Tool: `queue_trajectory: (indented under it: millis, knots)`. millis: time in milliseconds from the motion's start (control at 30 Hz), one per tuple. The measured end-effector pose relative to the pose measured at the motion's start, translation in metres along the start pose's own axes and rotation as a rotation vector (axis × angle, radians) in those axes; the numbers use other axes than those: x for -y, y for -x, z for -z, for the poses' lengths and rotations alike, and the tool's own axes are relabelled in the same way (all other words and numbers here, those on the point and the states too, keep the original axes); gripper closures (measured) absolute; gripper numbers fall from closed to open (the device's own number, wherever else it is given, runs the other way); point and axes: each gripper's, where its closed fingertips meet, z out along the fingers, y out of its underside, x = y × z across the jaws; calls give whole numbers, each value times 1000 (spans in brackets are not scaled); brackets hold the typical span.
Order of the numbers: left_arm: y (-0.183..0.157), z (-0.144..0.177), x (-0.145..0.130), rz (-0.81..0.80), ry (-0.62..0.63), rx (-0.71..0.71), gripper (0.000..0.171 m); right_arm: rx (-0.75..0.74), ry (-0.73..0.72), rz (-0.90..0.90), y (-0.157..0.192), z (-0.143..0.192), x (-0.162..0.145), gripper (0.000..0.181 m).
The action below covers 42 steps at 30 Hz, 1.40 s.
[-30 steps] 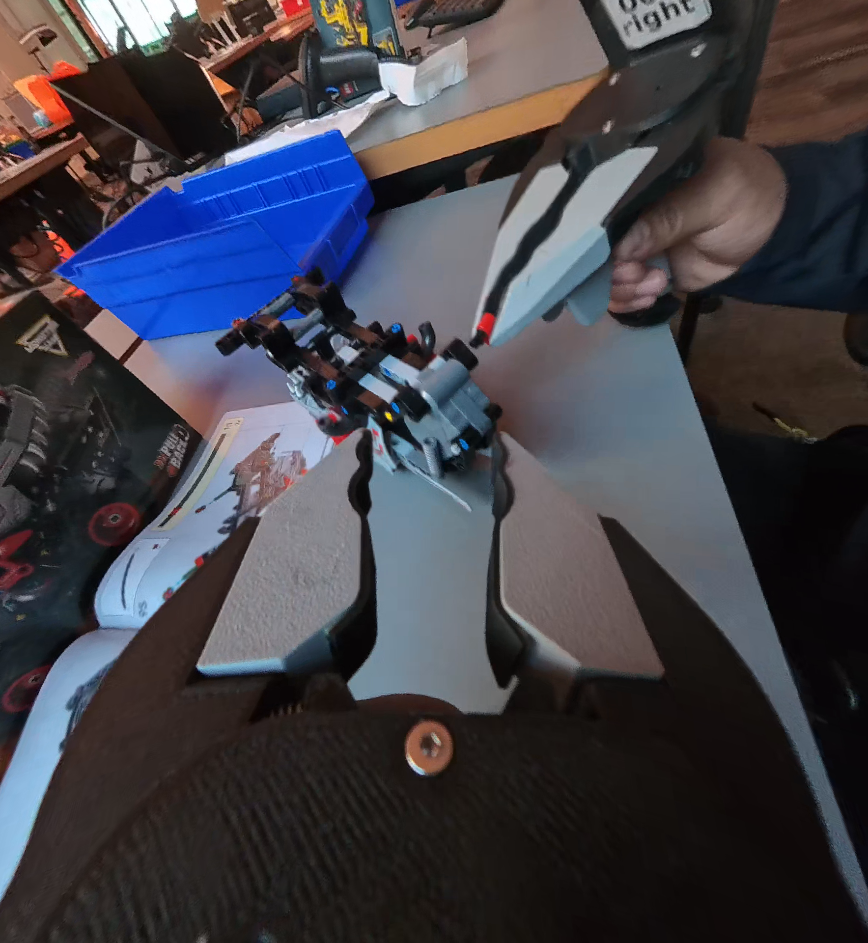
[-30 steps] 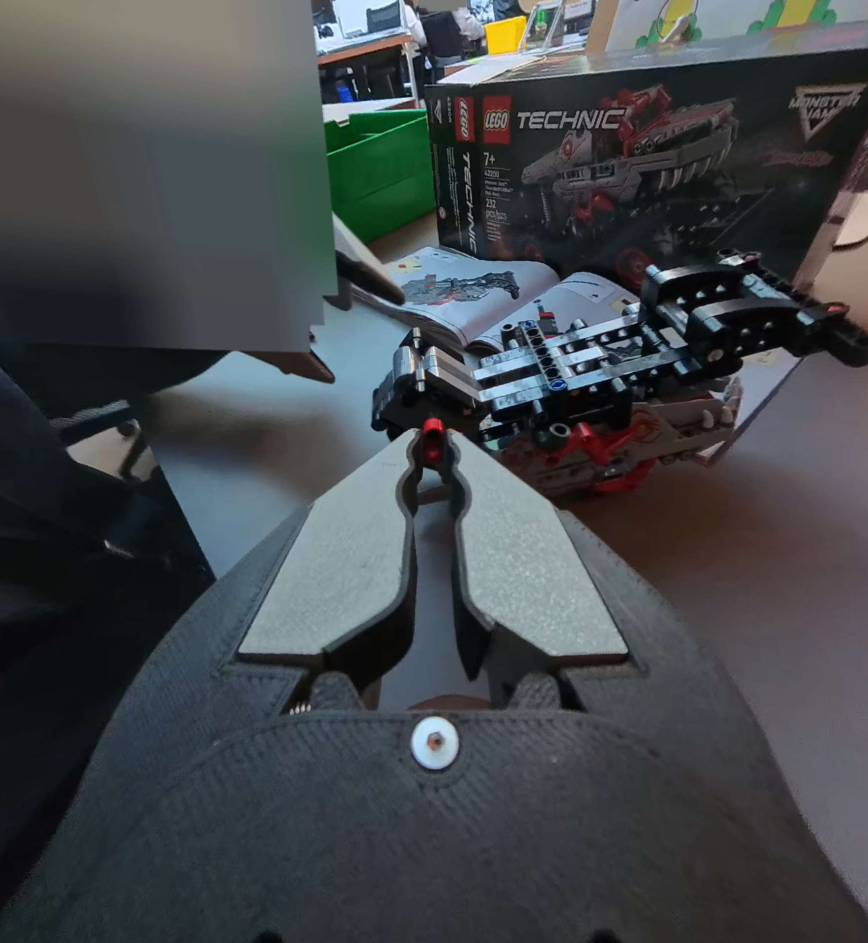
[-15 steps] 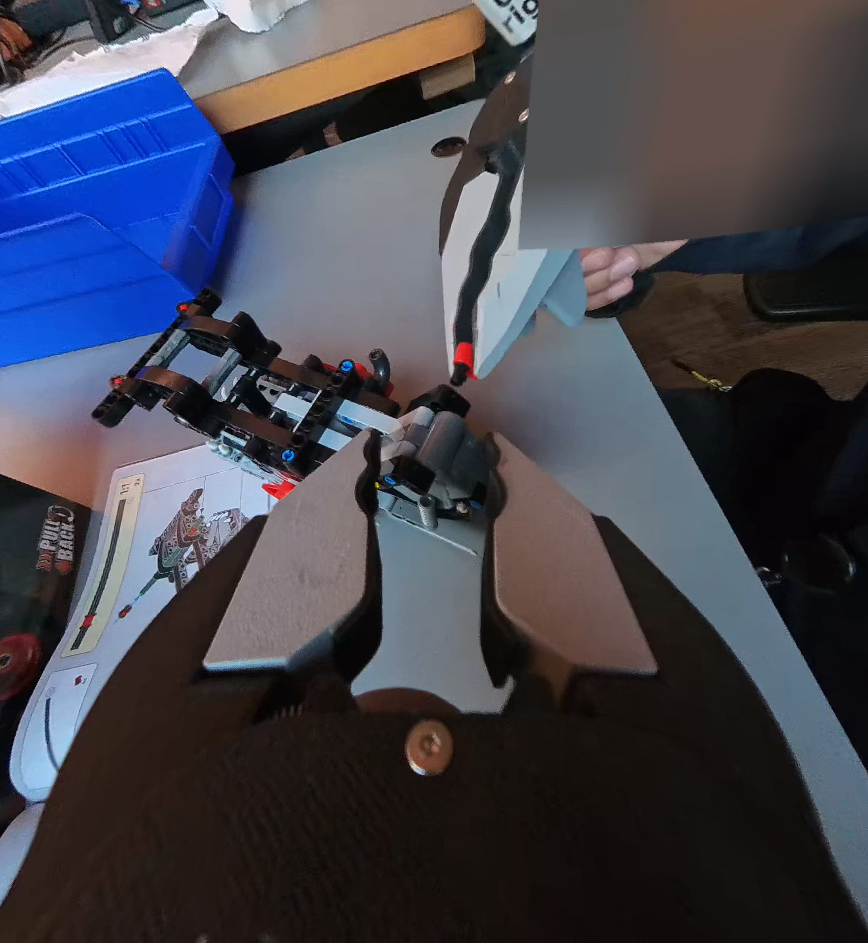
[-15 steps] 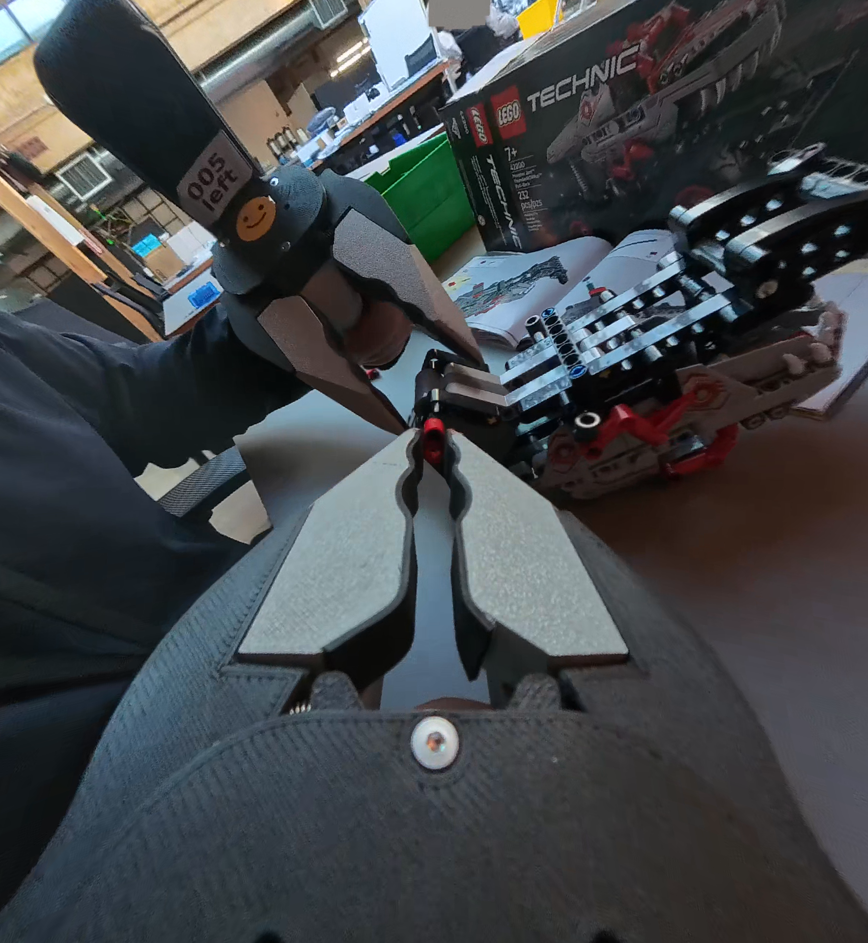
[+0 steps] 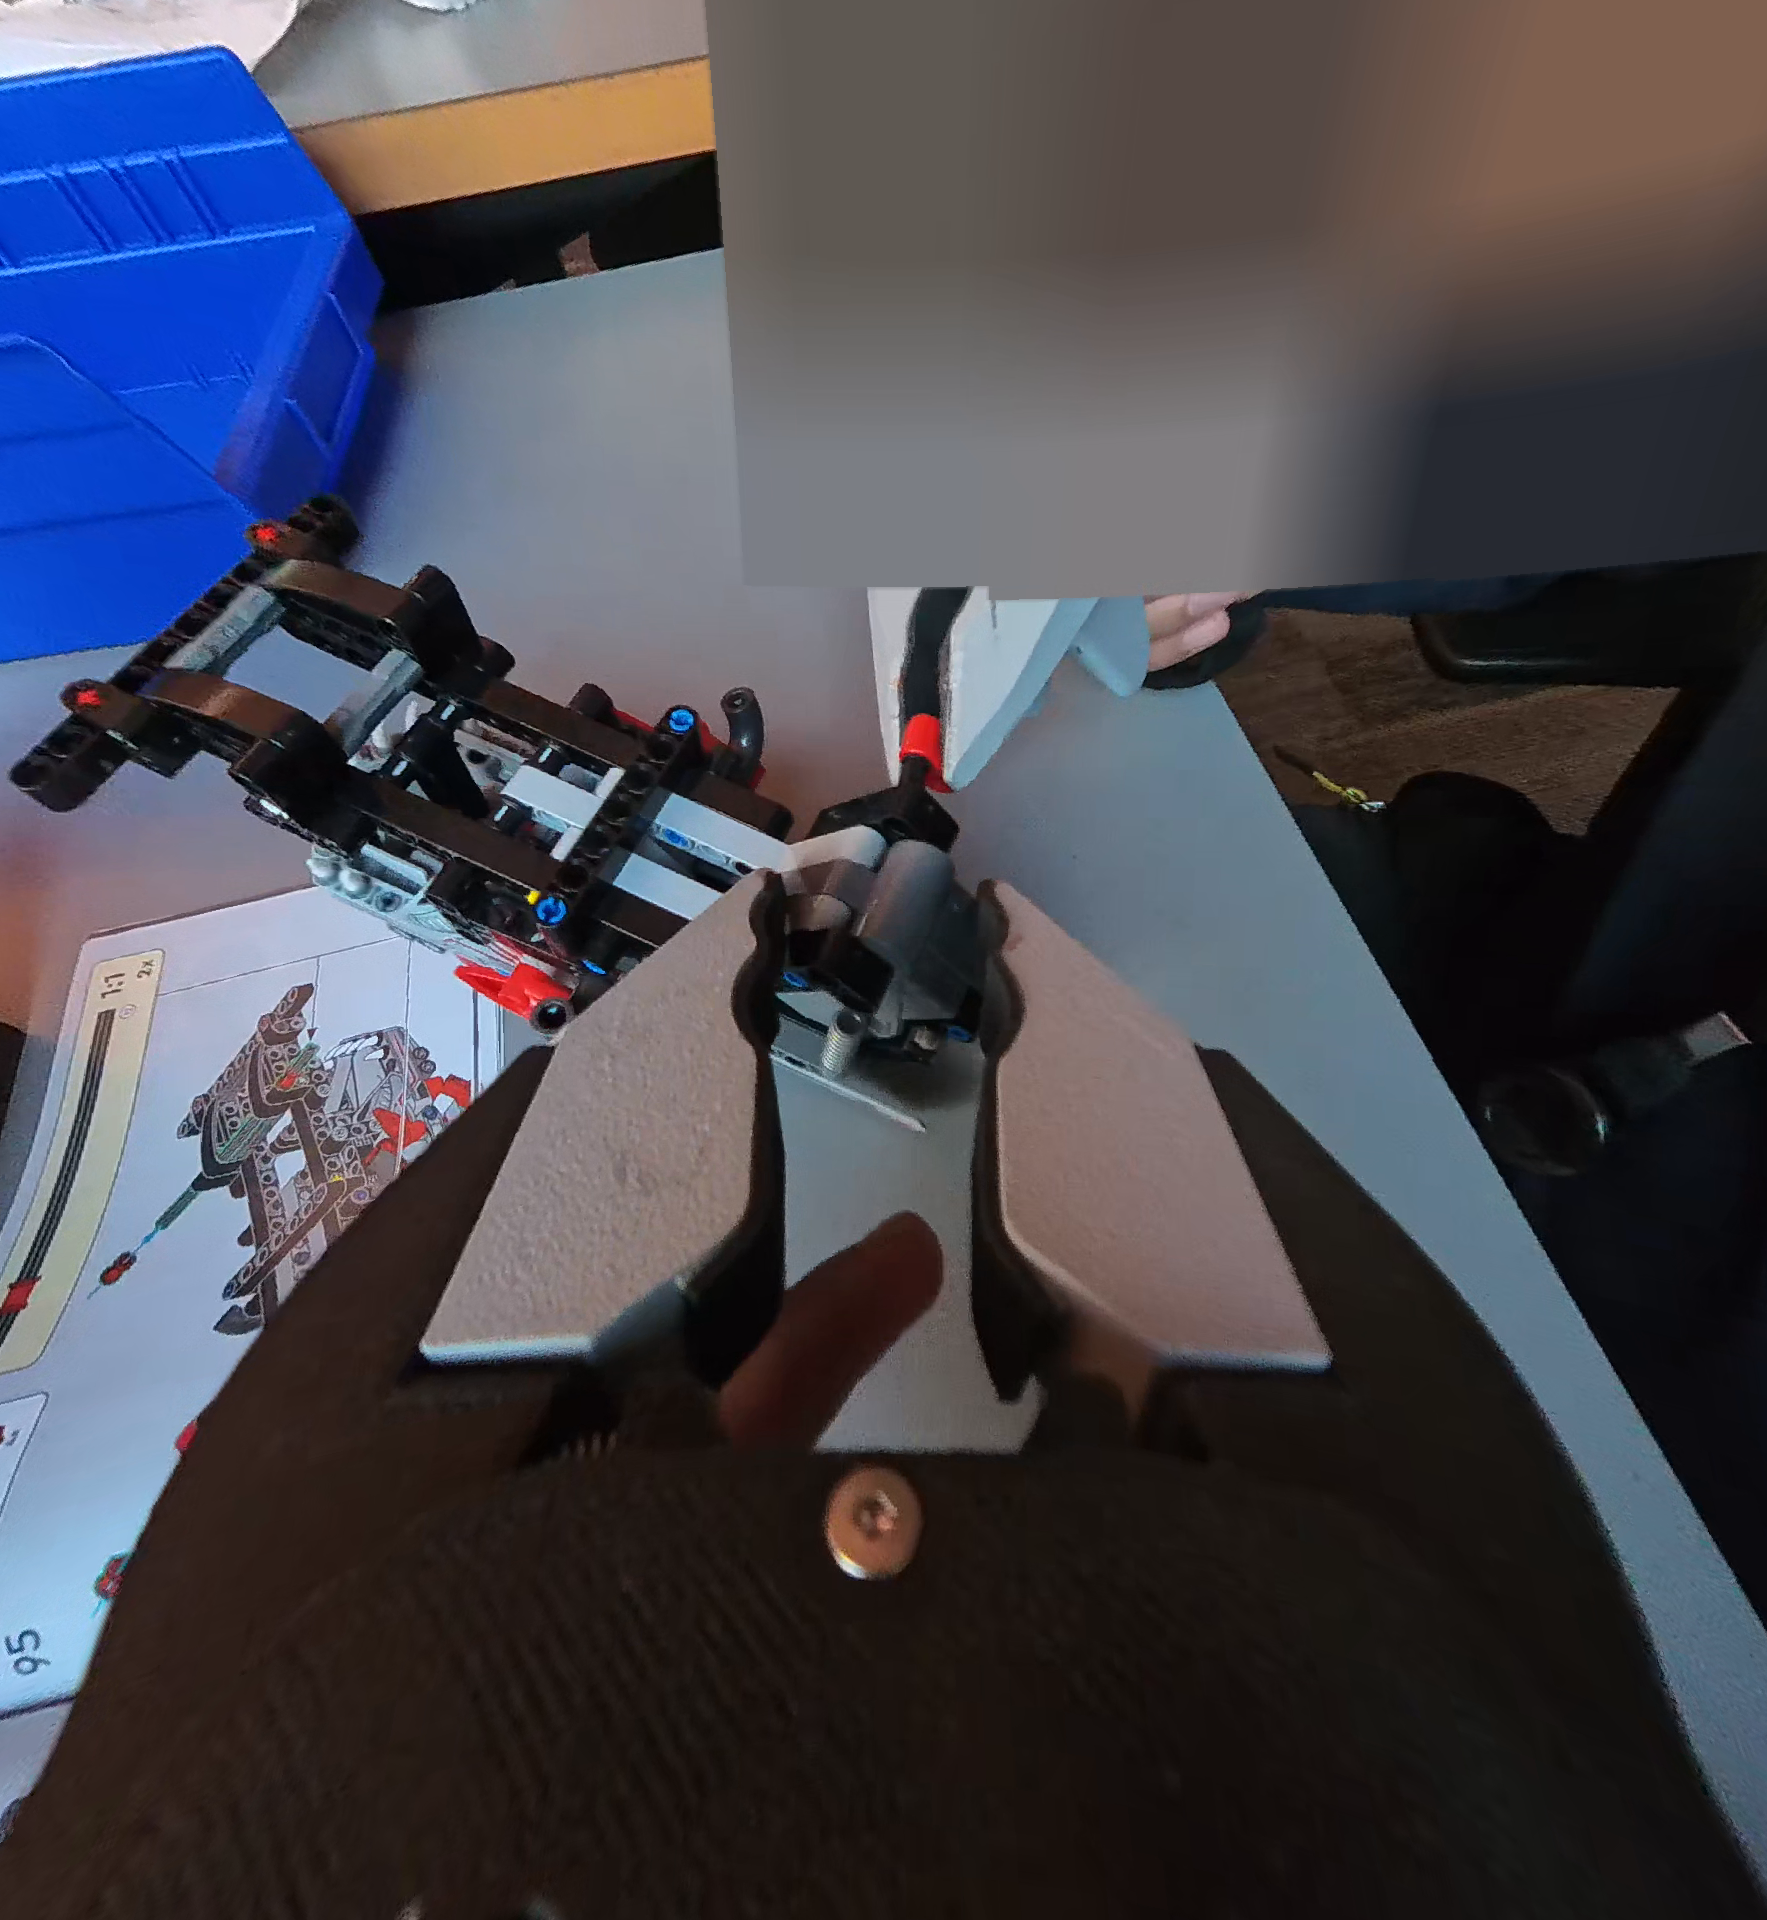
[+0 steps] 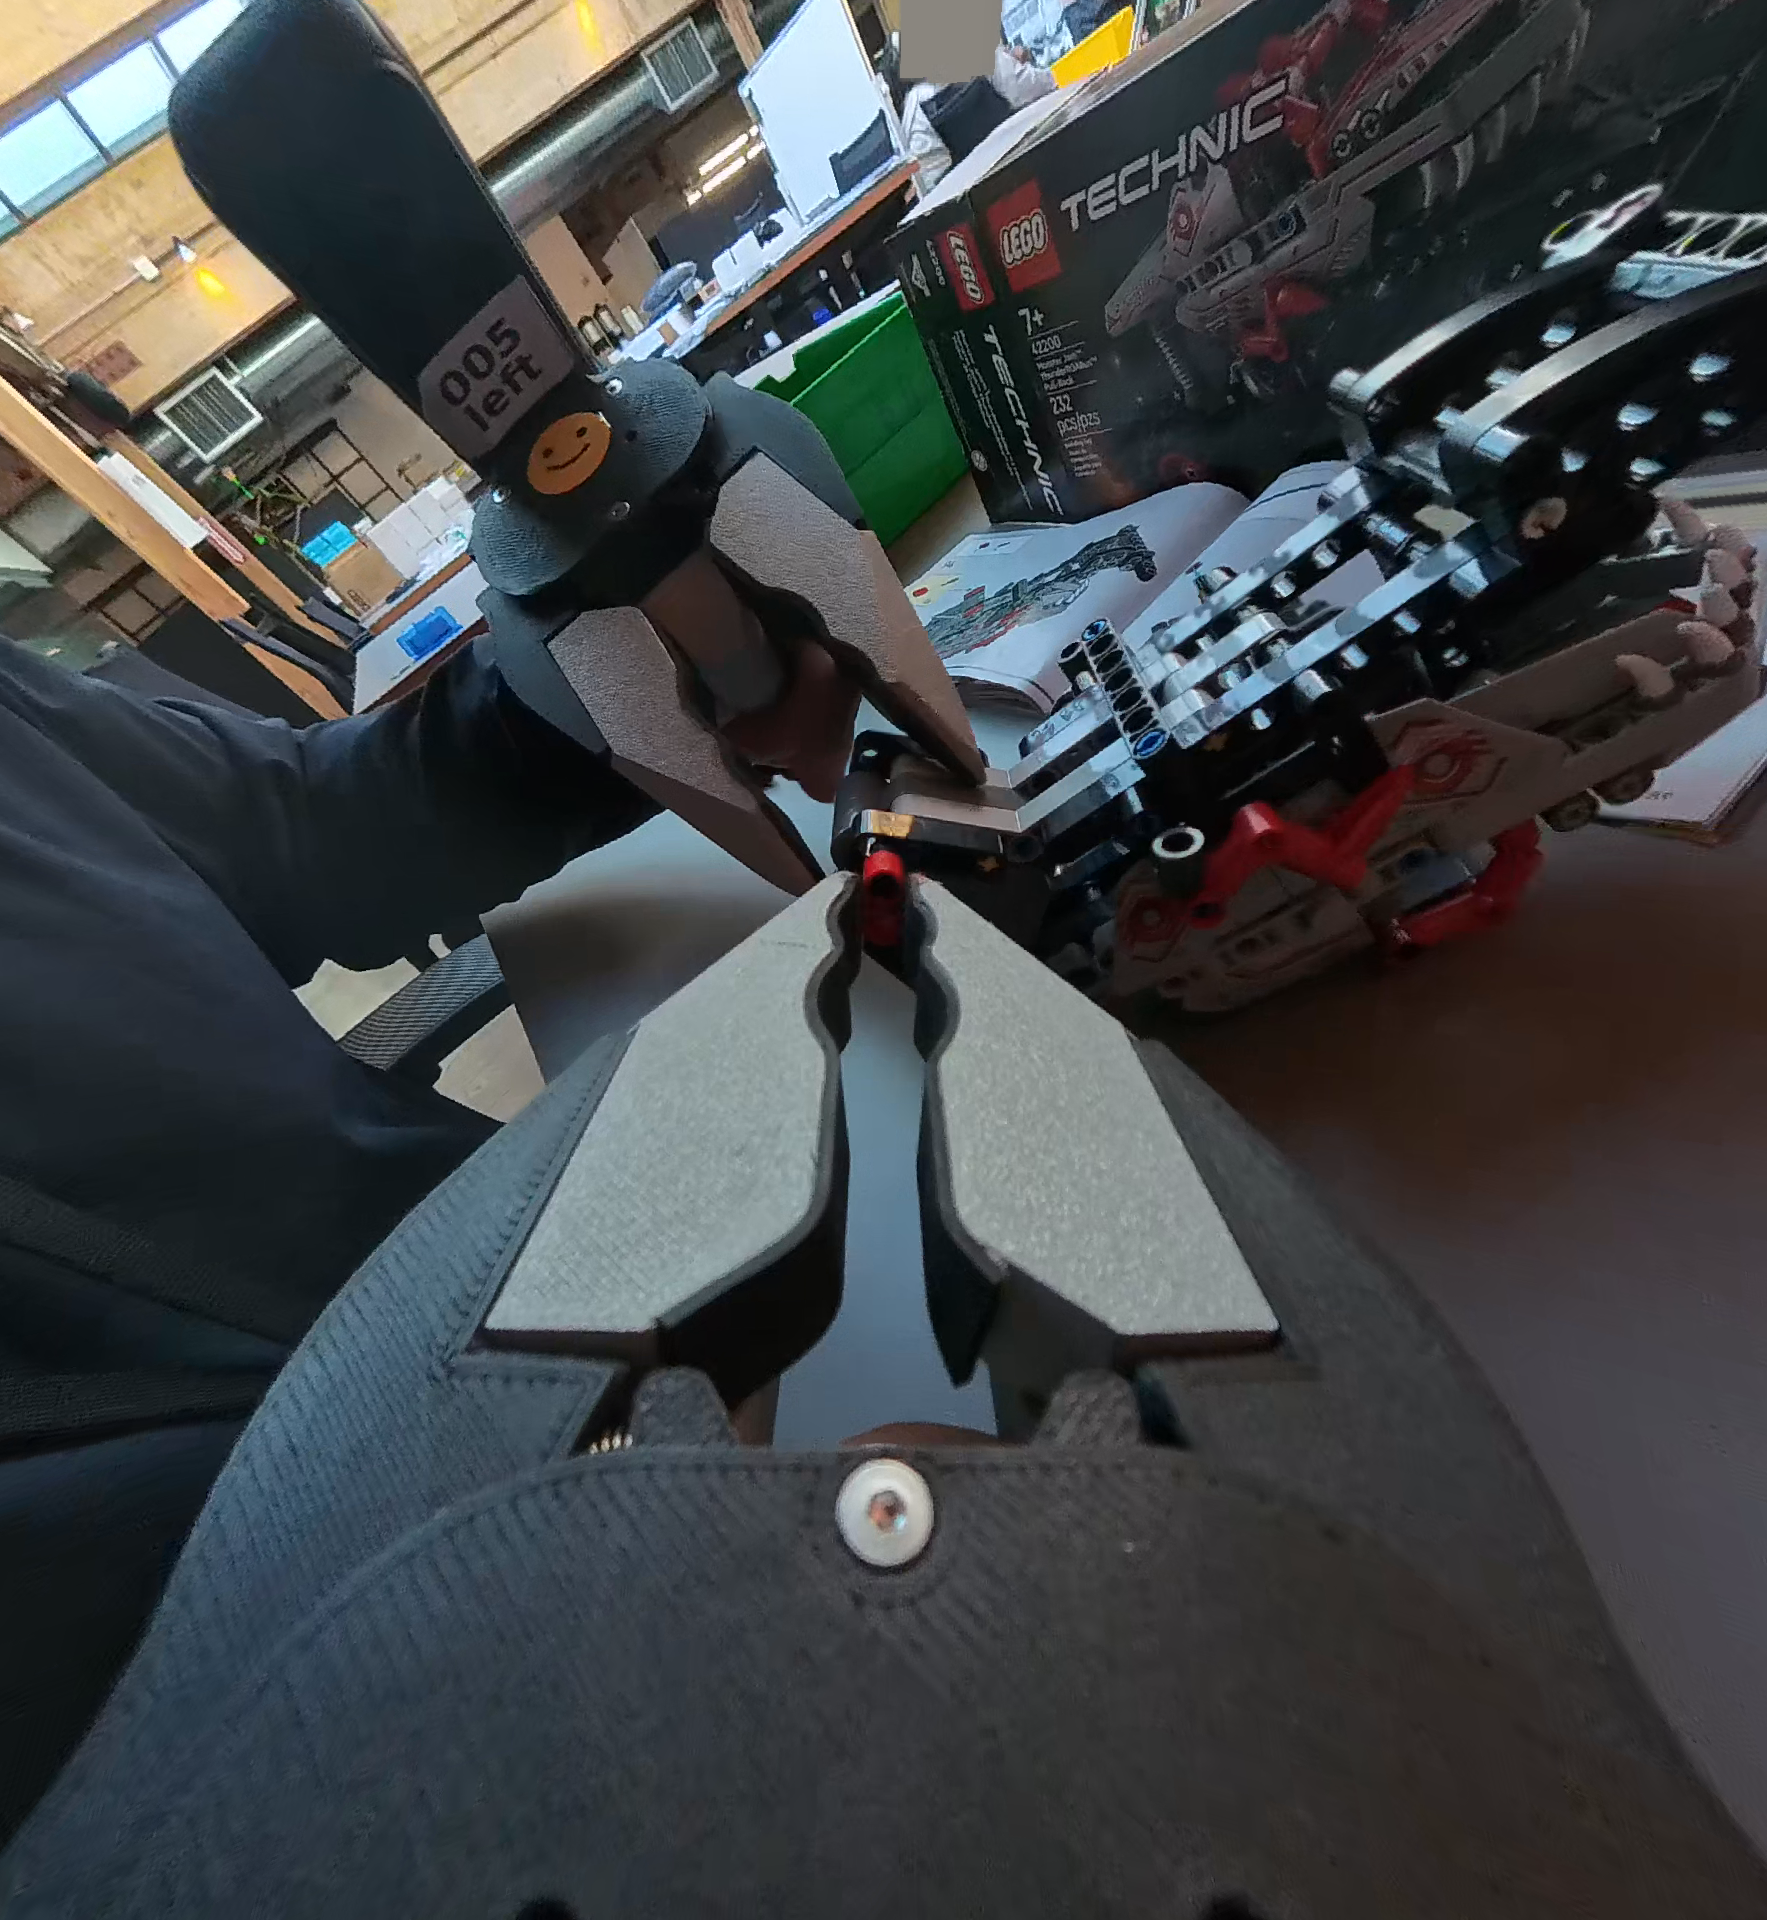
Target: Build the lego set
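Note:
The half-built black, grey and red lego model (image 5: 505,790) lies on the grey table (image 5: 1149,935). My left gripper (image 5: 879,914) straddles the model's grey end block (image 5: 910,935), with its fingers pressed on both sides. In the right wrist view the left gripper (image 6: 884,821) clamps that same end of the model (image 6: 1326,727). My right gripper (image 6: 884,904) is shut on a small red pin (image 6: 884,899). The pin's black tip touches the black connector at the model's end (image 5: 884,821). The right gripper (image 5: 920,748) comes in from above in the left wrist view.
An open instruction booklet (image 5: 235,1091) lies under and beside the model. A blue bin (image 5: 110,343) stands behind it. The lego box (image 6: 1222,260) and a green bin (image 6: 858,405) stand at the far side. The table edge (image 5: 1378,1039) runs close on the right. A person's dark sleeve (image 6: 183,883) is at left. The grippers are tip to tip, or close to it.
My left gripper has moved forward and closed around the model's grey end block. My right gripper has come down and brought the red pin against the model's end.

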Motion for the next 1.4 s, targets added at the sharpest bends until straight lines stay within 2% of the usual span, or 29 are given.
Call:
queue_trajectory:
  millis: [933,1233,1333,1400]
  knots:
    - [0,-2,1,60,-55,24,145,-23,-4,10,3,-5,-4,178]
    - [2,-3,4,92,-99,88,152,-108,-153,-153,0,-8,-1,178]
    - [2,-3,4,110,-118,95,154,-67,-140,-224,0,-12,-3,178]
    - [3,-2,3,109,-123,100,154,-39,-91,-204,-1,-13,-3,178]
